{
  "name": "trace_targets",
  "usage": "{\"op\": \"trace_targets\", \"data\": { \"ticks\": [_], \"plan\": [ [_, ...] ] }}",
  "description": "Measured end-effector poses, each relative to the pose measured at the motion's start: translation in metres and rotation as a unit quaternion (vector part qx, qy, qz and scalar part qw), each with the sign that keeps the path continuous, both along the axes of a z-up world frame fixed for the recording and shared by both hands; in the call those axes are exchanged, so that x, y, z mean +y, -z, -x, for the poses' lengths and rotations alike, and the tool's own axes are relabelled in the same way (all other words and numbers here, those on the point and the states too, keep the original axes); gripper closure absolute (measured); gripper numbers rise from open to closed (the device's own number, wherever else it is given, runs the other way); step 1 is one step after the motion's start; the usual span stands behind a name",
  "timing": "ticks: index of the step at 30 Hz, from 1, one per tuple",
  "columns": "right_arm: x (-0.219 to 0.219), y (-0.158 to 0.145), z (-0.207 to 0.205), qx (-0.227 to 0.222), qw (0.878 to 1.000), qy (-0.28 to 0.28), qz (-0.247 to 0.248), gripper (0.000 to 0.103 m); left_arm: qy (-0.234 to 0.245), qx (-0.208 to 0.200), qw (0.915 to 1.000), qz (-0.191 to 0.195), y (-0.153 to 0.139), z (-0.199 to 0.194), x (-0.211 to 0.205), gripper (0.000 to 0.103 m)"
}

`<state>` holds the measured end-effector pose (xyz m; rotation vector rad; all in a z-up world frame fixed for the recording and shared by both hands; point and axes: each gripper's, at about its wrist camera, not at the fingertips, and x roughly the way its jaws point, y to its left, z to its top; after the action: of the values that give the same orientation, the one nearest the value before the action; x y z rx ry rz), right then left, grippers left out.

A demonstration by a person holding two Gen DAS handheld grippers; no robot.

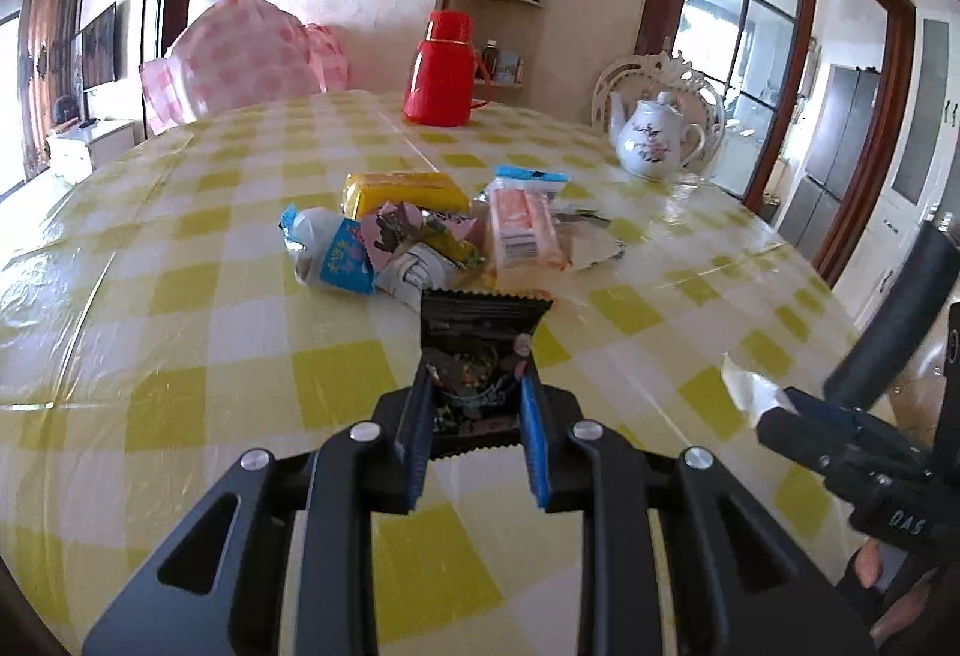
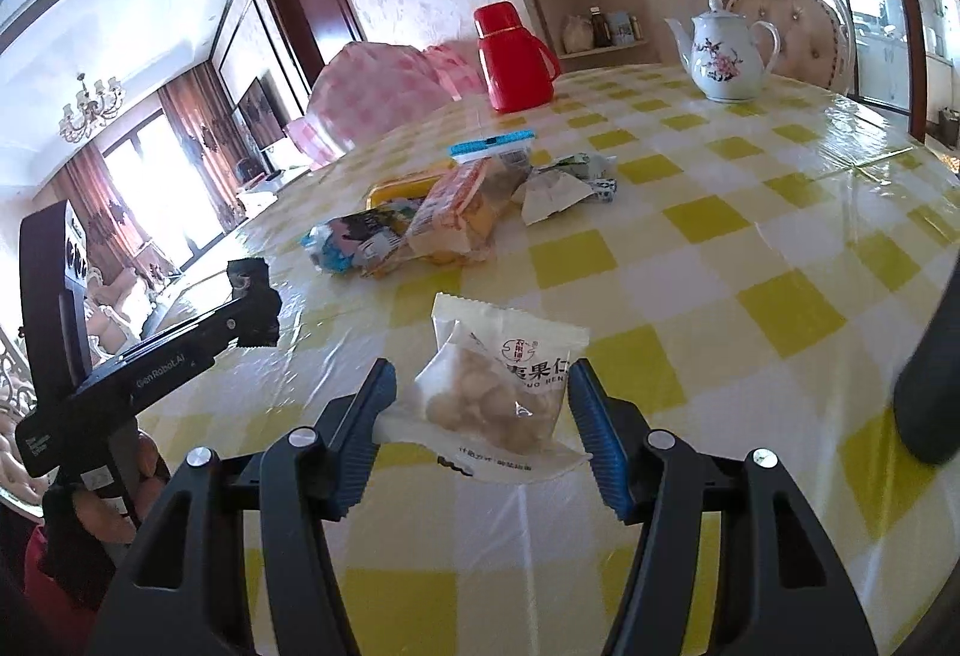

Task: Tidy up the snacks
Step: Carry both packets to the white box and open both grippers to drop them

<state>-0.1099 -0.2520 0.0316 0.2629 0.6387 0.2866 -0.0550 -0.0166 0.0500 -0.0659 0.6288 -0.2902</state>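
The counter [image 1: 180, 248], under a yellow-checked cloth, carries the snack pile [image 1: 432, 230] at twelve o'clock from both grippers. The left gripper [image 1: 477, 386] has its jaws closed on a dark packet [image 1: 480, 332], long axis pointing toward twelve. The right gripper [image 2: 480, 386] has jaws open, flanking a white nut packet [image 2: 504, 380] lying flat between them.

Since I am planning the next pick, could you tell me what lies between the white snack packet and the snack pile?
Only bare checked tablecloth separates the white snack packet from the snack pile, as the right wrist view shows.
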Motion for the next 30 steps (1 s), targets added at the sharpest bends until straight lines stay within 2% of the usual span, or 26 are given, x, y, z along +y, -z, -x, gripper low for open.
{"op": "trace_targets", "data": {
  "ticks": [4, 12, 17, 30],
  "plan": [
    [0.003, -0.004, 0.014, -0.004, 1.000, -0.005, -0.001, 0.044, 0.011, 0.004, 0.9999, -0.005, 0.000, 0.019, -0.001, 0.077],
    [0.015, -0.007, 0.034, -0.004, 1.000, -0.015, 0.005, 0.044, 0.018, 0.020, 0.9989, -0.039, 0.009, 0.051, 0.003, 0.077],
    [0.031, -0.007, 0.040, -0.001, 0.999, -0.032, 0.008, 0.044, 0.006, 0.023, 0.9977, -0.064, 0.013, 0.069, 0.017, 0.077],
    [0.106, -0.011, 0.060, -0.001, 0.993, -0.111, 0.035, 0.044, -0.038, 0.033, 0.9955, -0.080, 0.015, 0.108, 0.078, 0.077]
  ]
}}
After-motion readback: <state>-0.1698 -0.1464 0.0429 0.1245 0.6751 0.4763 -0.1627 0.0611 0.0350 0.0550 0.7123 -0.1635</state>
